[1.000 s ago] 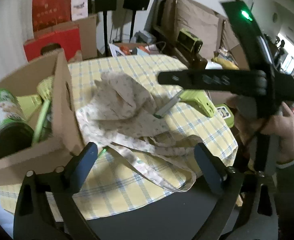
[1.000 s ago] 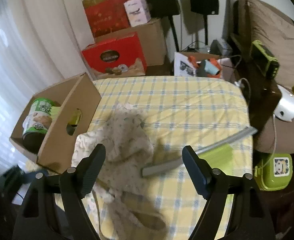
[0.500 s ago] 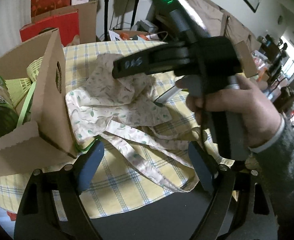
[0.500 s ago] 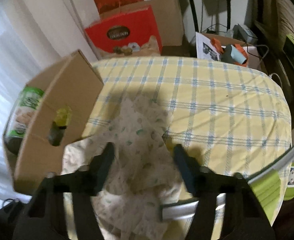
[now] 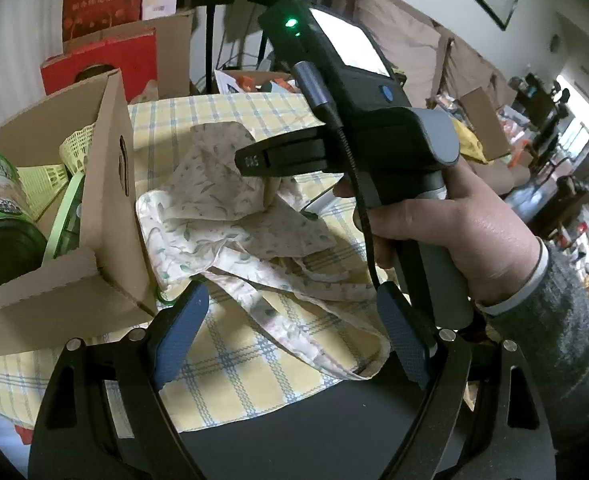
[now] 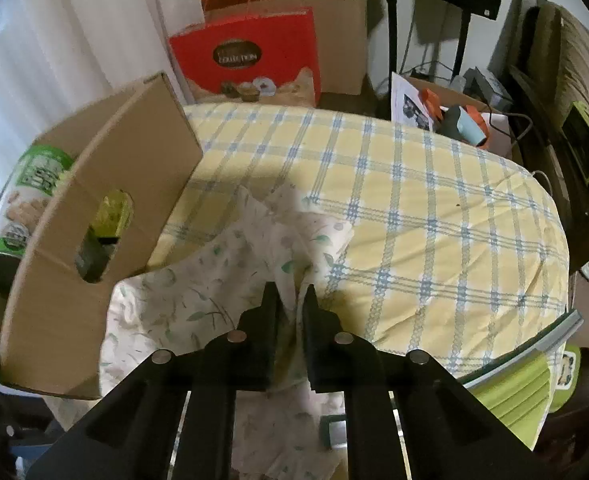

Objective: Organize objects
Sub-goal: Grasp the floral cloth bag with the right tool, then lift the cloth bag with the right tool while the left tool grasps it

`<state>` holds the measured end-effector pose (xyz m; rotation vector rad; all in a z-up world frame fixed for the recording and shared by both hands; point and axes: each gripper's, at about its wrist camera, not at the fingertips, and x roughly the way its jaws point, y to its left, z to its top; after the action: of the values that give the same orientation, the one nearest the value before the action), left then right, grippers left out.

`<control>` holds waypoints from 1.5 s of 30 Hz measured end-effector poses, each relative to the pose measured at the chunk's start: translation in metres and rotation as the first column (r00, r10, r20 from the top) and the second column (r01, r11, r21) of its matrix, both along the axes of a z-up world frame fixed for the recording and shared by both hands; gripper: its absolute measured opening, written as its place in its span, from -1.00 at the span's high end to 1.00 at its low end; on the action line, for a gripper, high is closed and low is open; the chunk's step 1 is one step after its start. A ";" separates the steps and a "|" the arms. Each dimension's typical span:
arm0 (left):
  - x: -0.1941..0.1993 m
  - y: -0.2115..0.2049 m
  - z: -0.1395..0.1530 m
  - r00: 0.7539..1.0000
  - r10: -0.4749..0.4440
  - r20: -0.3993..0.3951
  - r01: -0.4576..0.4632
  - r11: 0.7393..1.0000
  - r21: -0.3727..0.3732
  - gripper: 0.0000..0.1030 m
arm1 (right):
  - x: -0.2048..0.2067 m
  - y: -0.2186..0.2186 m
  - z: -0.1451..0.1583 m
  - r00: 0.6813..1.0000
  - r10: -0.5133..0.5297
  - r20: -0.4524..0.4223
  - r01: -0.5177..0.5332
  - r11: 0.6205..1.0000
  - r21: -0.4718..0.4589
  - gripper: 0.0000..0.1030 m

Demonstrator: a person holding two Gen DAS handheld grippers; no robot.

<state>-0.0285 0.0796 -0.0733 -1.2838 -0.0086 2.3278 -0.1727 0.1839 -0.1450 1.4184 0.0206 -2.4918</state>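
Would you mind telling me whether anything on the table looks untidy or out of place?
Yes: the floral cloth lies crumpled in a heap beside the cardboard box, its strap trailing toward the edge of the checked tablecloth. The right gripper has its jaws pinched on a fold of it.

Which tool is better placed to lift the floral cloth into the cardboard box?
Right. The right tool is already shut on a fold of the floral cloth, beside the cardboard box. The left tool is open and holds nothing, back at the table's near edge.

Floral cloth [image 6: 198,300] – crumpled on checked tablecloth [image 6: 434,208], beside cardboard box [image 6: 106,184]
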 end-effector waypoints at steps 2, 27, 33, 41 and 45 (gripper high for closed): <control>0.001 0.000 0.002 1.000 0.000 -0.003 0.000 1.000 0.001 -0.63 | 0.002 0.004 0.005 1.000 -0.010 -0.012 0.010 1.000 -0.022 0.84; -0.022 -0.017 0.094 0.962 0.098 -0.253 -0.082 0.994 0.069 -0.91 | 0.076 0.019 0.179 0.960 0.043 -0.278 -0.116 0.960 -0.253 0.88; -0.025 0.001 0.118 0.929 0.065 -0.363 -0.065 0.998 0.012 -0.90 | 0.094 0.009 0.205 0.954 0.098 -0.285 -0.187 0.933 -0.307 0.88; -0.029 0.002 0.113 0.952 0.040 -0.302 -0.030 0.999 0.035 0.75 | 0.102 0.002 0.210 0.954 0.131 -0.268 -0.221 0.914 -0.340 0.73; -0.029 -0.009 0.116 0.950 0.063 -0.304 -0.049 0.997 0.053 0.88 | 0.106 0.008 0.210 0.956 0.119 -0.270 -0.212 0.913 -0.349 0.31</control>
<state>-0.0574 0.0703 0.0428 -0.8998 0.0048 2.5366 -0.0662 0.1916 0.0653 0.9125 -0.2625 -2.3501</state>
